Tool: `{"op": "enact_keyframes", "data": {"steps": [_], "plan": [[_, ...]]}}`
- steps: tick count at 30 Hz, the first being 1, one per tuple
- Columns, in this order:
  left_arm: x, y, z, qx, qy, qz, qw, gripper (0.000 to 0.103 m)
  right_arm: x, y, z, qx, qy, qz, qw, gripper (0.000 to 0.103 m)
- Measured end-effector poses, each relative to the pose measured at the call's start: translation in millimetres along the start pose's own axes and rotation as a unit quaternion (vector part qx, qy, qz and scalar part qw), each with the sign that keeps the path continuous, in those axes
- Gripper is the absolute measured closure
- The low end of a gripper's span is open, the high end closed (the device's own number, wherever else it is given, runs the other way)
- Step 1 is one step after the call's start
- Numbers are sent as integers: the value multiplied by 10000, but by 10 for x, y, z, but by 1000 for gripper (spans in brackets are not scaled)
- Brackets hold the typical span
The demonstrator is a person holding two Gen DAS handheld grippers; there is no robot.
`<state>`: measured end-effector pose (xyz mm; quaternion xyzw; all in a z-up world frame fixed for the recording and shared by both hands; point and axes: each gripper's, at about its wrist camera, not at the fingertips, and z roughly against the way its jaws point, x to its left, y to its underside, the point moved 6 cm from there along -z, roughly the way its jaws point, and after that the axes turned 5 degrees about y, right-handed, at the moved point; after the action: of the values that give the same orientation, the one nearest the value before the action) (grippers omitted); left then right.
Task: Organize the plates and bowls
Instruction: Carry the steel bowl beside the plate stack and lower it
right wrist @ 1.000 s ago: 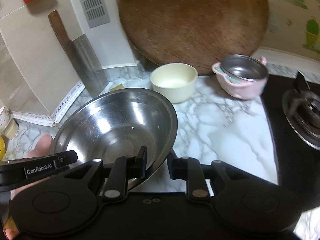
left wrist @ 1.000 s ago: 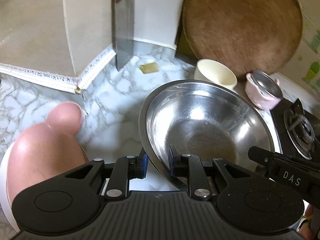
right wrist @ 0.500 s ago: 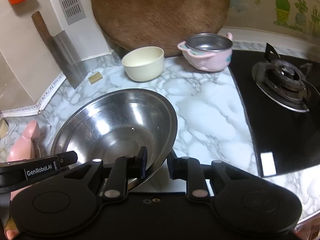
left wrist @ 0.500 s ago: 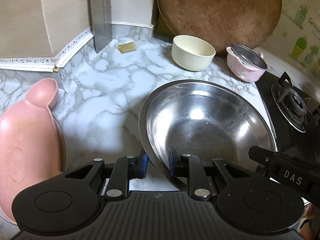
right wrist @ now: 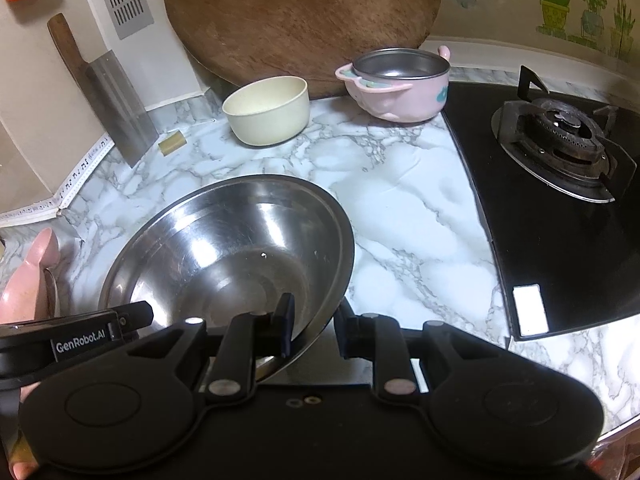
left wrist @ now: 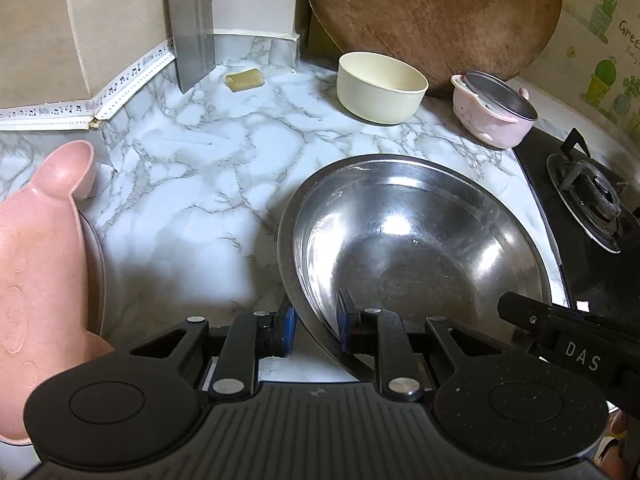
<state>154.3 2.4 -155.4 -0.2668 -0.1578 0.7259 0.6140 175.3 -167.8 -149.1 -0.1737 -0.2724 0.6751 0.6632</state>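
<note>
A large steel mixing bowl [left wrist: 416,248] [right wrist: 232,256] is held over the marble counter by both grippers. My left gripper [left wrist: 314,328] is shut on its near left rim. My right gripper [right wrist: 314,328] is shut on its near right rim. A cream bowl [left wrist: 380,88] [right wrist: 268,110] and a pink bowl with a steel liner [left wrist: 494,110] [right wrist: 398,82] stand at the back by the round wooden board [left wrist: 432,16]. A pink rabbit-shaped plate [left wrist: 36,248] [right wrist: 30,280] lies at the left.
A cleaver [left wrist: 190,20] [right wrist: 108,92] leans on the back wall. A small yellow block [left wrist: 244,79] lies near it. A black gas hob with a burner [right wrist: 560,128] [left wrist: 592,200] takes up the right side. The counter's front edge is close below.
Both grippers and the steel bowl have pulled back and up from the back wall; the cream and pink bowls now look farther away. The grip on the bowl is unchanged.
</note>
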Motion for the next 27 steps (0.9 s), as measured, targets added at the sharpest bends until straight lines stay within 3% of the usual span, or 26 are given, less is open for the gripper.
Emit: {"op": "enact_keyframes", "data": {"steps": [18,27], "plan": [[-11,62,-28,174,66,-7,9998,83,-98,27,-6,98,94,-94,9999,80],[33,24,231,-46,55,-224,9997,83,-134,-67,198,-145,140,-109,9997,79]]}}
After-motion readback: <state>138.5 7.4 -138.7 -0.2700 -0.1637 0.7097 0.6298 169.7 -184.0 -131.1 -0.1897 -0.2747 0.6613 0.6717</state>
